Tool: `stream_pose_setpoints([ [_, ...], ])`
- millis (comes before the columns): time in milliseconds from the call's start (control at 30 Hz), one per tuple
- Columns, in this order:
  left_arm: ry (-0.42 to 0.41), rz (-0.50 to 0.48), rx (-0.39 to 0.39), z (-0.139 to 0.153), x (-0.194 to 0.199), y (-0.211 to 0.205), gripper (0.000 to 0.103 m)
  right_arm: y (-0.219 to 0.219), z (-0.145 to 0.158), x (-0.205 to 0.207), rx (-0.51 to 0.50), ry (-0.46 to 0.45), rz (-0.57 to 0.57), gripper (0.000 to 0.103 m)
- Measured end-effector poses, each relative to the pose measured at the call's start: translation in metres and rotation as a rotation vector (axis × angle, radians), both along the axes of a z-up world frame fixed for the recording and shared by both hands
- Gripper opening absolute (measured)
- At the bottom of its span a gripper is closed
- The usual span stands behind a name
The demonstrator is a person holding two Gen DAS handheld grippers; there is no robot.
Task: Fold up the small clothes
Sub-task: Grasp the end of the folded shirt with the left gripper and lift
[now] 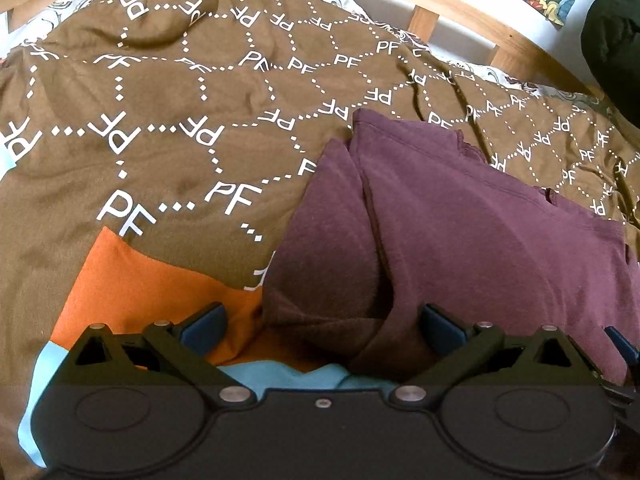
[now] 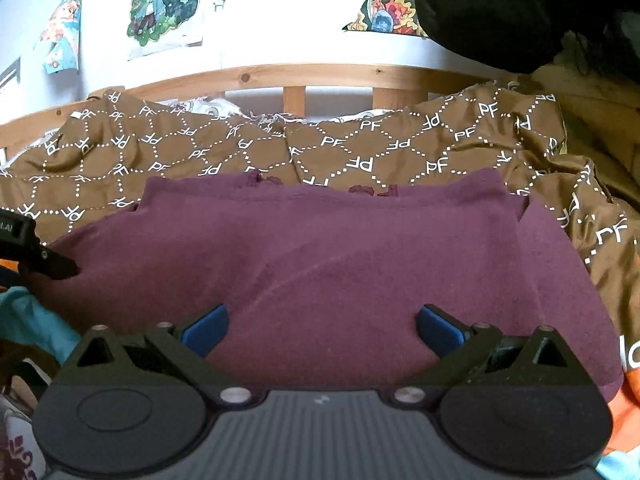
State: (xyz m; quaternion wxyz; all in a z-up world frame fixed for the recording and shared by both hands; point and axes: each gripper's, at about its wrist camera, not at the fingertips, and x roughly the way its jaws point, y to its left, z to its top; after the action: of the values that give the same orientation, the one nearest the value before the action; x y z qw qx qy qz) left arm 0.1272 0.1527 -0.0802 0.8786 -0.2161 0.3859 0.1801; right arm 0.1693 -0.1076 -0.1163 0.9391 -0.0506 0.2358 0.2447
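Observation:
A maroon garment (image 1: 480, 232) lies on a brown bedspread printed with white "PF" letters (image 1: 180, 92). In the left wrist view its left part is folded over in a ridge. My left gripper (image 1: 320, 330) is open, its blue pads on either side of the garment's near left corner. In the right wrist view the garment (image 2: 340, 248) lies spread flat. My right gripper (image 2: 322, 328) is open over its near edge, holding nothing. The left gripper's black body (image 2: 28, 248) shows at the left edge of the right wrist view.
Orange cloth (image 1: 140, 288) and light-blue cloth (image 1: 296, 376) lie under the garment's near side. A wooden bed rail (image 2: 300, 76) runs along the far side, with posters (image 2: 160, 4) on the white wall. A black object (image 2: 492, 12) is at the upper right.

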Motion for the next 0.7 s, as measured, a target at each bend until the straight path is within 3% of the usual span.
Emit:
stream_pose_setpoints([
  [700, 0.003, 0.008, -0.021, 0.0011, 0.0010, 0.0027, 0.102, -0.0015, -0.0015, -0.0004, 0.011, -0.008, -0.003, 0.102],
])
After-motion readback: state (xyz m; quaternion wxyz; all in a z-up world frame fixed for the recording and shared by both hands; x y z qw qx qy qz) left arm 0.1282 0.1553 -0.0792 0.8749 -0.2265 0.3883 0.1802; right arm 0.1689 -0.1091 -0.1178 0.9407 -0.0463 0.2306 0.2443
